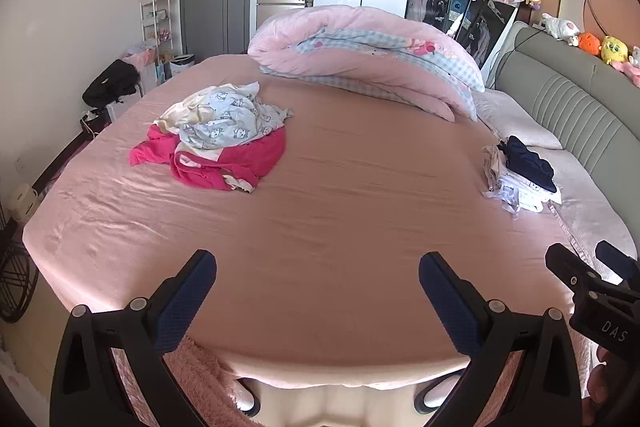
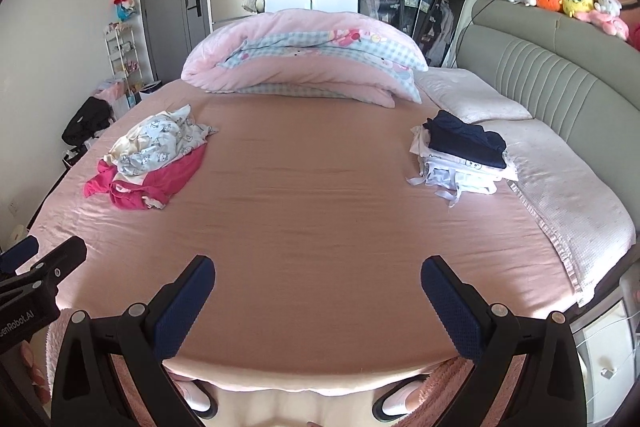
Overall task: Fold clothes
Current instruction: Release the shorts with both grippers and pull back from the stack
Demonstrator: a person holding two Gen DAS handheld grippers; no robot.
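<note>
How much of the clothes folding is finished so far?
Partly done. A folded stack with a navy piece on top sits near the pillows. Nothing is in hand: the left gripper and right gripper are both open over the bare sheet. The loose heap of pink and printed clothes is left to fold.

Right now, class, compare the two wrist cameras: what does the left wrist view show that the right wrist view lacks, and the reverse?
Only the left wrist view shows the wire fan on the floor by the left edge. Only the right wrist view shows the white drawer unit beside the bed. Both show the pink sheet, the unfolded pile, the folded stack and the rolled duvet. Each open hand-held gripper, left and right, is empty.
</note>
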